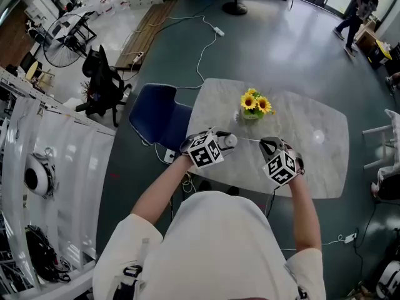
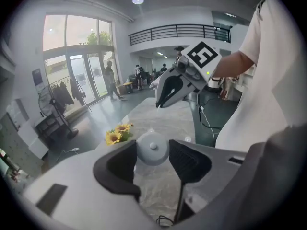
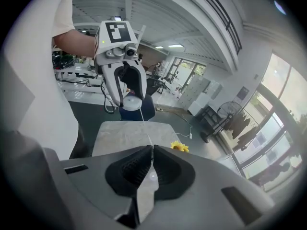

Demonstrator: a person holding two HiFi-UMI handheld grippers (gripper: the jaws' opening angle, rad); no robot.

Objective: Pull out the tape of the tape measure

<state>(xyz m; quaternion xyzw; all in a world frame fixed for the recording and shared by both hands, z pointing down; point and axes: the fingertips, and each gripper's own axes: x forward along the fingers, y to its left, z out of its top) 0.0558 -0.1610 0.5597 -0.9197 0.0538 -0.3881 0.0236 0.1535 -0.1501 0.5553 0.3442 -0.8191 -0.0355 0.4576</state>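
The tape measure point(image 1: 229, 140) is a round white case, held above the near edge of the marble table point(image 1: 319, 155). My left gripper point(image 1: 220, 144) is shut on it; in the left gripper view the case point(image 2: 152, 149) sits pressed between the two dark pads. A thin white tape point(image 1: 249, 140) runs from the case rightward to my right gripper point(image 1: 265, 145), which is shut on the tape's end. In the right gripper view the pads meet on the tape point(image 3: 149, 139), which stretches back to the case point(image 3: 132, 102) in the left gripper point(image 3: 128, 94).
A small pot of sunflowers point(image 1: 255, 104) stands at the middle of the table beyond both grippers. A blue chair point(image 1: 158, 112) is at the table's left end. Cables lie on the floor, and a person point(image 1: 356, 14) walks far off at the upper right.
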